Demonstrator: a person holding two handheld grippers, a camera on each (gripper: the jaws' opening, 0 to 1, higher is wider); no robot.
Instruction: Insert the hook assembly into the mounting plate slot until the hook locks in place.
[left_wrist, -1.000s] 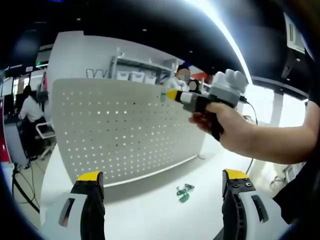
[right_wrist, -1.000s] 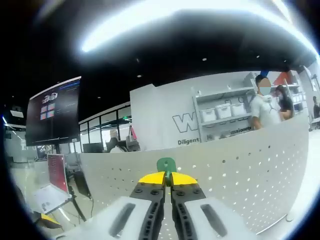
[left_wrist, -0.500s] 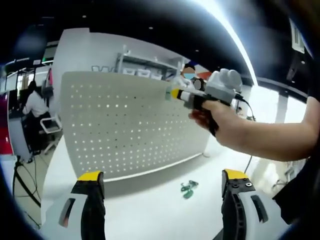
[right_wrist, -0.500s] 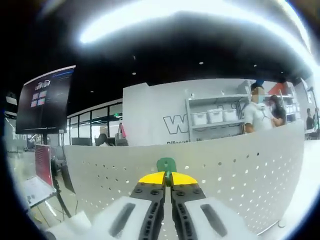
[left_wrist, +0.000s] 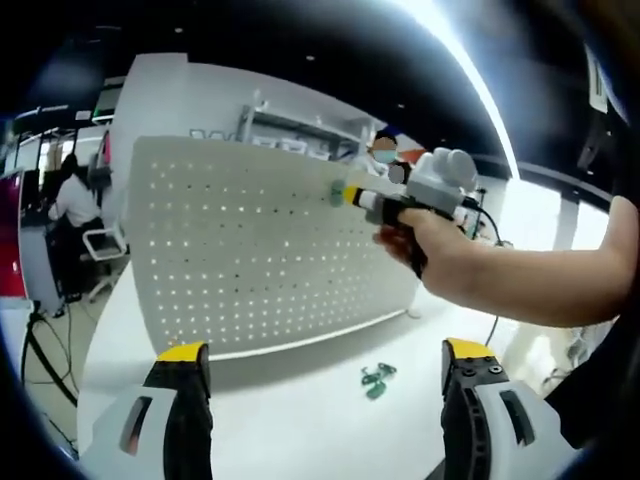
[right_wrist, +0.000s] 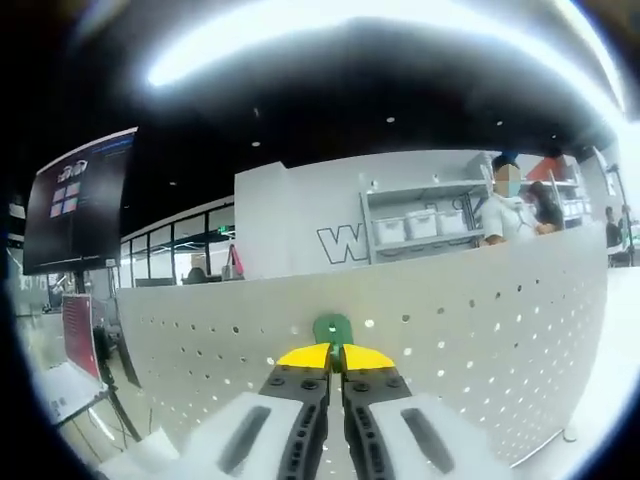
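Room: open office hall with a dark ceiling, a bright strip light overhead, a white wall with shelves (right_wrist: 425, 225) of bins, and people standing beyond the board.
Right tool (right_wrist: 335, 353): jaws pressed together on the green hook (right_wrist: 333, 328), whose rounded end sticks up past the yellow tips.
Hook against board: in the right gripper view the hook sits right at the face of the white perforated mounting plate (right_wrist: 480, 330), close under its top edge; whether it has entered a hole cannot be told.
Same from the side: in the left gripper view a hand (left_wrist: 425, 245) holds the right tool level, its yellow tip and the hook at the plate's upper right part.
Left tool (left_wrist: 320, 362): jaws spread wide, nothing between them, low over the white counter (left_wrist: 300, 420).
Spare hooks (left_wrist: 375, 379): small green and grey pieces lying on the counter between the left tool's jaws, in front of the plate's foot.
Edges: the plate stands upright on the counter; open counter lies before it.
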